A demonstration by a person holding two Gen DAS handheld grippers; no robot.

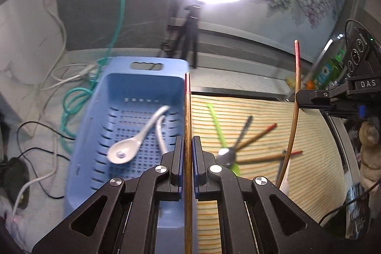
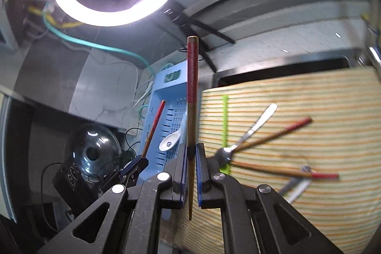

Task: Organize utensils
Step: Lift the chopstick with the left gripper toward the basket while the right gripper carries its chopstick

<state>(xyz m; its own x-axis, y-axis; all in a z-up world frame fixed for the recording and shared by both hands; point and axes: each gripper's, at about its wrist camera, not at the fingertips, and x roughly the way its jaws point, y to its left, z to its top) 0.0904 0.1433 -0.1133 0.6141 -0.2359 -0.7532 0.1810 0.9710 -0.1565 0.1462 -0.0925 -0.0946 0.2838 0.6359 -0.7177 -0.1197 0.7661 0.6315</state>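
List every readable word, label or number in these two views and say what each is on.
"DAS": white letters on the black body of the right gripper, seen in the left wrist view.
Colourful packaging behind it: print too blurred to read.
Right wrist view: no legible text.

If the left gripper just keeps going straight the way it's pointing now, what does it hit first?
Probably the blue basket. The left gripper, shut on a chopstick, aims along the basket's right wall where it borders the striped cloth. Depth is unclear, and the chopstick's red tip would arrive first.
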